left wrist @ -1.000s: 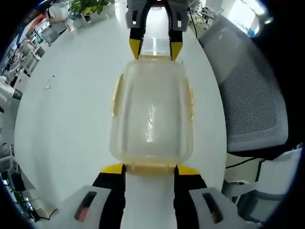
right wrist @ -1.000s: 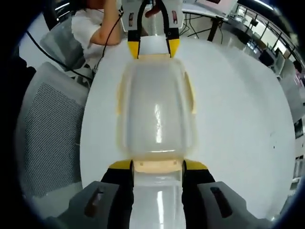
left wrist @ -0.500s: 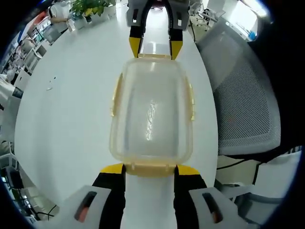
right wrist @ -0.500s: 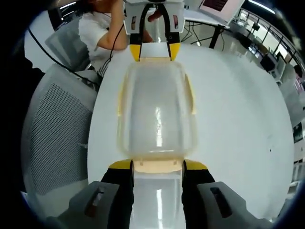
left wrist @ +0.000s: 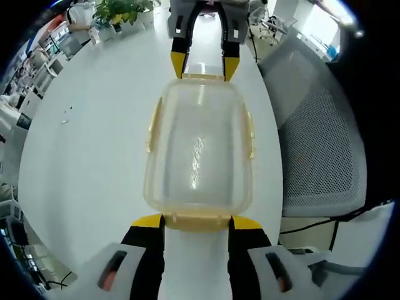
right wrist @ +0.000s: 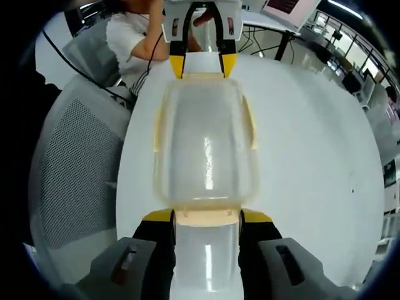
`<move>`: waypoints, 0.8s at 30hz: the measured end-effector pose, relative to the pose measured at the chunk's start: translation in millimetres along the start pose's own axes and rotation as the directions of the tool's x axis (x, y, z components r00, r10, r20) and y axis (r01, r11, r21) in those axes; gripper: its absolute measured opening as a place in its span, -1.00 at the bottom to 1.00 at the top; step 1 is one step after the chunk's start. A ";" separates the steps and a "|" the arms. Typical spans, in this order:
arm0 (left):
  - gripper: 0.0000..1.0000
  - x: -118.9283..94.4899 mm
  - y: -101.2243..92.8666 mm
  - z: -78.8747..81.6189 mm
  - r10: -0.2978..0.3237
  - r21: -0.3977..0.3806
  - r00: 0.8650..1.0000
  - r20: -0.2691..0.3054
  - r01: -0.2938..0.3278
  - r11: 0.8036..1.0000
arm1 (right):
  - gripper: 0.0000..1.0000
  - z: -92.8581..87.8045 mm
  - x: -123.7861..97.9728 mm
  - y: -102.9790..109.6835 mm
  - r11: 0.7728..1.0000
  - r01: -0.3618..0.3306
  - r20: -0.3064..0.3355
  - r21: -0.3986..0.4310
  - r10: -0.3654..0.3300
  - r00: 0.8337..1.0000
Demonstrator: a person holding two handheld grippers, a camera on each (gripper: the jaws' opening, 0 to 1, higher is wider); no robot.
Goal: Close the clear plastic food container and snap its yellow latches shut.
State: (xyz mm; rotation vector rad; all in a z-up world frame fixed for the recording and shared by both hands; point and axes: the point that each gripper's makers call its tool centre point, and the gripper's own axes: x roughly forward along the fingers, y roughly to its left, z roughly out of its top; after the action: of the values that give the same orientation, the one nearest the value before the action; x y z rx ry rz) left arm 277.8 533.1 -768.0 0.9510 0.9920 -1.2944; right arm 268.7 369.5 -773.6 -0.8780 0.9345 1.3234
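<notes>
The clear plastic container (left wrist: 199,150) hangs lengthwise between my two grippers, lid on, above the white table (left wrist: 94,144). My left gripper (left wrist: 197,220) is shut on the pale yellow end latch (left wrist: 197,218) nearest it. From the opposite end, the right gripper (left wrist: 204,62) holds the far latch. In the right gripper view the same container (right wrist: 205,144) runs from my right gripper (right wrist: 207,217), shut on its near latch (right wrist: 207,216), up to the left gripper (right wrist: 203,62). Yellow side latches (left wrist: 152,125) (left wrist: 249,131) stand slightly off the long walls.
A grey mesh office chair (left wrist: 319,144) stands at the table's edge, seen also as a chair (right wrist: 69,162) in the right gripper view. A person in a white top (right wrist: 134,31) sits beyond the table. Potted plants (left wrist: 119,9) and desks lie further off.
The room behind has slid a little in both views, so both hands have moved together. The container keeps the same place between the two grippers.
</notes>
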 end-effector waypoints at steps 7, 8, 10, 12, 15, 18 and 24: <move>-0.33 4.7 -5.6 12.9 -0.003 -0.008 1.000 0.007 0.003 1.000 | -0.29 -11.8 -5.6 4.0 1.000 0.002 -0.001 -0.003 -0.002 1.000; -0.33 6.0 -6.9 15.7 -0.005 -0.009 1.000 0.005 0.005 1.000 | -0.29 -14.5 -6.3 4.5 1.000 0.004 -0.002 -0.006 -0.004 1.000; -0.33 8.5 -8.3 20.9 -0.010 -0.009 1.000 0.009 0.010 1.000 | -0.29 -20.4 -6.9 5.8 1.000 0.001 -0.010 -0.006 -0.002 1.000; -0.33 10.4 -8.7 25.1 -0.009 -0.010 1.000 0.012 0.009 1.000 | -0.29 -25.2 -8.0 5.6 1.000 0.005 -0.013 -0.007 -0.005 1.000; -0.33 12.4 -7.8 33.3 -0.002 -0.013 1.000 0.027 0.002 1.000 | -0.29 -32.5 -11.8 2.9 1.000 0.019 -0.016 -0.008 -0.019 1.000; -0.33 14.2 -9.1 39.2 0.000 -0.006 1.000 0.025 0.000 1.000 | -0.29 -38.3 -15.0 4.2 1.000 0.018 -0.012 -0.008 -0.018 1.000; -0.33 15.9 -10.0 53.3 -0.004 0.000 0.999 0.038 0.004 1.000 | -0.29 -52.1 -20.6 4.4 1.000 0.025 -0.014 -0.005 -0.025 1.000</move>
State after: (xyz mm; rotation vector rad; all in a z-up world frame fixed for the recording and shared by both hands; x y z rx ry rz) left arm 270.6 477.1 -767.0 0.9215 0.9658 -1.3112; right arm 261.1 313.8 -774.7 -0.9006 0.9287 1.3004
